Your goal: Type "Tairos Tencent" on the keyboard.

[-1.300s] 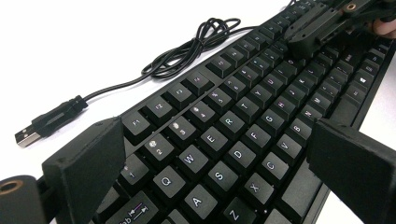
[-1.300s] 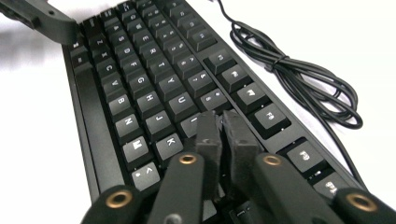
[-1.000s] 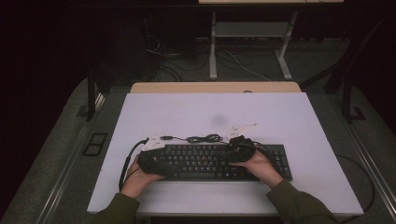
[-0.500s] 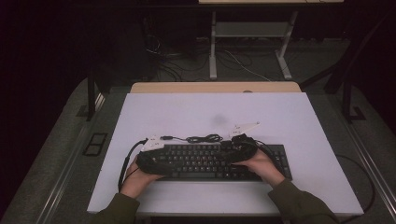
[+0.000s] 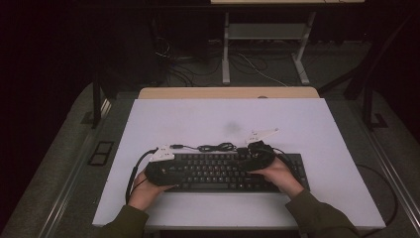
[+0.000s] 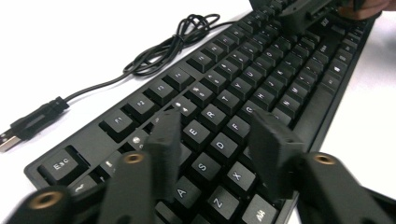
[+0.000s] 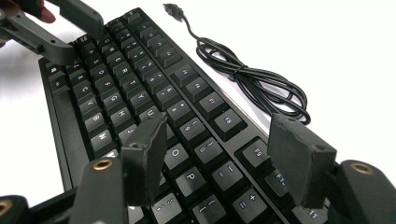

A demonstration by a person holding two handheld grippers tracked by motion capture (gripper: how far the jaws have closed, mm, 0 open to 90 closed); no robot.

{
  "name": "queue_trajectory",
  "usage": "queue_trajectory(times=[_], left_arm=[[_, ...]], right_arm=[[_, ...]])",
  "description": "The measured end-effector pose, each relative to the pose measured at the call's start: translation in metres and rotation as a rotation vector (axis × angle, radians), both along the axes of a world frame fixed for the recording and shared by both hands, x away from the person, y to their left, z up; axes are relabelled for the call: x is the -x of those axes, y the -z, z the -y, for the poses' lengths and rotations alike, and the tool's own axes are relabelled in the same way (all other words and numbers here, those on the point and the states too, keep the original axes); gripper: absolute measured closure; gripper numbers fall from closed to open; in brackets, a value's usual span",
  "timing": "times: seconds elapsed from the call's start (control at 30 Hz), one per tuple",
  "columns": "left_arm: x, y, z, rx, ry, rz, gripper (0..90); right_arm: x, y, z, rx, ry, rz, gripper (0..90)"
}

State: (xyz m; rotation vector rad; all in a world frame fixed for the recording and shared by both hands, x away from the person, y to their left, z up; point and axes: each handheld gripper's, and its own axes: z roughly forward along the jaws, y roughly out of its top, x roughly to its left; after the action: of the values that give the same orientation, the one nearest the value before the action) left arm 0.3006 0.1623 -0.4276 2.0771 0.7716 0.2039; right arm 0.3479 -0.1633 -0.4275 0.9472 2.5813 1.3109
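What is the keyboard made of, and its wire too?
The keyboard looks like hard black plastic: matte keys with printed letters, dull sheen on the frame. Its cable seems rubbery plastic, smooth and bendy, lying in loose loops. The plug tip looks like shiny metal.

Both my forearms come in low, sleeves olive. My left gripper (image 5: 159, 166) sits at the left, fingers (image 6: 163, 144) spread apart, nothing between them. My right gripper (image 5: 257, 154) sits at the right, angled inward, fingers (image 7: 299, 156) also spread wide, empty.
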Motion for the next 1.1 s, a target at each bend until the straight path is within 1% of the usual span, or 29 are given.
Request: queue_trajectory(times=[0.07,0.13,0.23,0.33,0.67,0.8,0.83,0.97,1.03,1.1], left_arm=[[-0.0004,0.0008,0.0003,-0.008,0.011,-0.009,65.8],[-0.0007,0.0011,0.0008,-0.017,0.011,-0.013,72.7],[-0.0013,0.0016,0.0016,-0.017,0.009,-0.024,82.1],[-0.0022,0.0019,0.0019,-0.025,0.013,-0.034,88.8],[-0.0042,0.0041,0.0014,-0.04,0.0,-0.053,88.9],[-0.005,0.0054,0.0017,-0.052,0.01,-0.056,88.8],[-0.0046,0.0057,0.0024,-0.052,0.006,-0.063,88.8],[-0.0049,0.0066,0.0027,-0.052,0.01,-0.064,88.8],[-0.0051,0.0079,0.0035,-0.07,0.015,-0.062,88.8],[-0.0055,0.0077,0.0035,-0.067,0.018,-0.062,88.8]], right_arm=[[-0.0002,0.0002,0.0001,0.0,0.0,0.001,37.2],[-0.0002,0.0003,0.0001,0.001,0.0,0.001,37.2],[-0.0002,0.0003,-0.0001,0.002,0.0,0.001,37.2],[-0.0001,0.0003,-0.0001,0.002,0.001,0.001,37.2],[0.0,0.0001,0.0,0.001,0.002,0.002,37.2],[0.0,0.0001,0.0,0.001,0.001,0.002,37.2],[0.0,0.0001,0.0001,0.001,0.001,0.001,37.2],[0.0001,0.0001,-0.0001,0.001,0.001,0.001,37.2],[0.0001,0.0002,-0.0001,0.002,0.0,0.001,37.2],[0.0002,0.0002,-0.0003,0.003,-0.001,0.001,37.2]])
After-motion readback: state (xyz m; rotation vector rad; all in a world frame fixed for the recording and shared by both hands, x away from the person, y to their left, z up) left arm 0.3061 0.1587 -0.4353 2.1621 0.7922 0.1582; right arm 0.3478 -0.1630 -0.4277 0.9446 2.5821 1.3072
